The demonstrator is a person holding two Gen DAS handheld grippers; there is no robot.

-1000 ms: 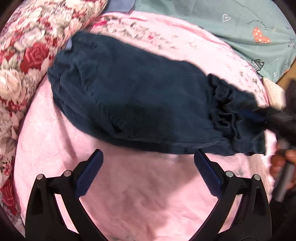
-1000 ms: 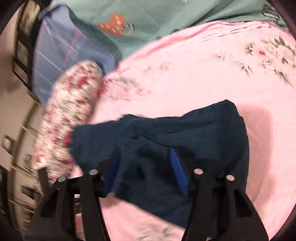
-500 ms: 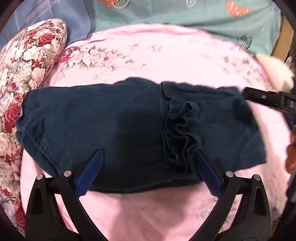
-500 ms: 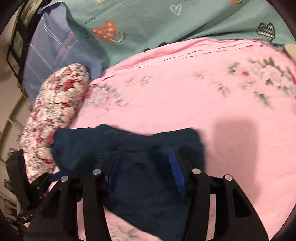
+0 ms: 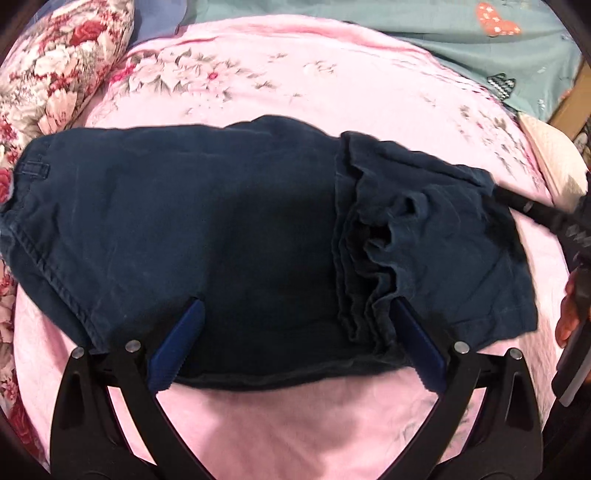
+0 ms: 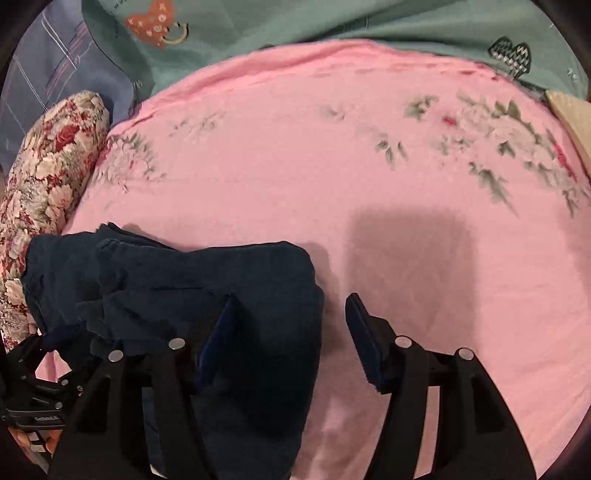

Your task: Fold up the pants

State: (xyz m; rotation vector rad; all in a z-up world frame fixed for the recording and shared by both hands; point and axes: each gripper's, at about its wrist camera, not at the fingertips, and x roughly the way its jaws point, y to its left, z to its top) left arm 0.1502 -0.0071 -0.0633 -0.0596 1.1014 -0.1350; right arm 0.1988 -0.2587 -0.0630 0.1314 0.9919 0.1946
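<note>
Dark navy pants (image 5: pixel 221 221) lie folded on the pink bedspread (image 5: pixel 295 417), the waistband at the left and a bunched leg end (image 5: pixel 424 229) laid over the right part. My left gripper (image 5: pixel 297 314) stands wide open over the pants' near edge, its pads apart from the cloth's sides. My right gripper (image 6: pixel 291 306) has its jaws opening. The right edge of the pants (image 6: pixel 184 295) lies under its left finger (image 6: pixel 216 343), and its right finger (image 6: pixel 364 343) is over bare bedspread. Neither pad presses the cloth. The right gripper's black body (image 5: pixel 535 210) shows at the pants' right corner.
A rose-print bolster (image 5: pixel 55 62) lies along the left of the bed. A teal sheet (image 6: pixel 332 26) with heart prints and a blue checked pillow (image 6: pixel 48 74) lie at the back. A hand (image 5: pixel 570 314) shows at the right edge. Pink bedspread (image 6: pixel 406 221) spreads right of the pants.
The right gripper brought the leg end down onto the pants and its jaws have widened off the cloth. The pants now lie flat, and the left gripper has moved in over their near edge.
</note>
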